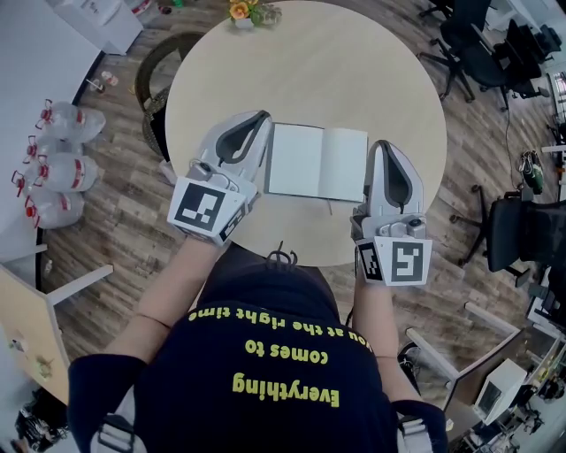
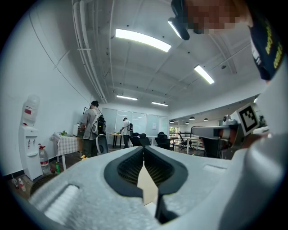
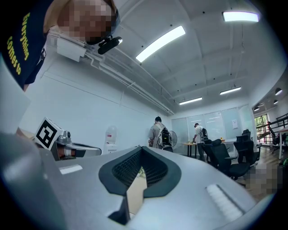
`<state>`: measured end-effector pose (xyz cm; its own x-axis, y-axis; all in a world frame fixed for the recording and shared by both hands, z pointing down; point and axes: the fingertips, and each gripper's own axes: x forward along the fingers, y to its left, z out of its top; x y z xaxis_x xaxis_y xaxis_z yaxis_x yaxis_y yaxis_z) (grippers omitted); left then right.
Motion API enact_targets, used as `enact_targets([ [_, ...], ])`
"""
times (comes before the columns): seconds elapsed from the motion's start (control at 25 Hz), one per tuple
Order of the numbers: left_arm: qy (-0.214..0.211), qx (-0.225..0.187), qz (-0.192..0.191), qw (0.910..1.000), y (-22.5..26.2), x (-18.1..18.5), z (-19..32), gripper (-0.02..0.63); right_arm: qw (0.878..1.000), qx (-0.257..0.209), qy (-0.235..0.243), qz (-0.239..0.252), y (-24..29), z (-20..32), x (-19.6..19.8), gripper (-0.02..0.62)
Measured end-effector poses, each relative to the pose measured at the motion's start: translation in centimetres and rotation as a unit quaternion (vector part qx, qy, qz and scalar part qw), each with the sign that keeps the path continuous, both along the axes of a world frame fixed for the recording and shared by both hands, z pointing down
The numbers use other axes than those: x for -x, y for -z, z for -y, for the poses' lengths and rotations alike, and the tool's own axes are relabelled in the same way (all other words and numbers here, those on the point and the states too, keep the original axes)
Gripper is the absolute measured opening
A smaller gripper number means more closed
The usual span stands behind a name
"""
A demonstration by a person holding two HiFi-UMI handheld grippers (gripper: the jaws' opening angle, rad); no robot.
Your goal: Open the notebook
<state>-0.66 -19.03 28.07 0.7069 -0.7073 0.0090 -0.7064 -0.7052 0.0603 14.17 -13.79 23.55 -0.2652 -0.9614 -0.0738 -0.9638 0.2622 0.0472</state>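
Observation:
The notebook [image 1: 317, 162] lies open on the round beige table [image 1: 354, 80], showing two blank white pages. My left gripper [image 1: 263, 115] rests just beside its left edge, jaws shut with nothing between them. My right gripper [image 1: 382, 144] lies just off the notebook's right edge, also shut and empty. In the left gripper view the left gripper [image 2: 144, 148] has its dark pads pressed together at the tip, and the right gripper [image 3: 142, 148] looks the same in the right gripper view. Both point level, away from the person.
A small pot of flowers [image 1: 243, 11] stands at the table's far edge. A dark chair [image 1: 159, 71] sits at the table's left, water jugs [image 1: 57, 168] on the floor beyond it, office chairs [image 1: 478, 49] at right. Two people [image 2: 92, 128] stand far across the room.

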Motion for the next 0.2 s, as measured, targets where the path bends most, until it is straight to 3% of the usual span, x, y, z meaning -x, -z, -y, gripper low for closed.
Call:
enact_targets([
  [0.2, -0.001, -0.001, 0.000, 1.0000, 0.06, 0.24, -0.05, 0.008, 1.000, -0.001, -0.002, 0.000, 0.09, -0.07, 0.17, 0.012],
])
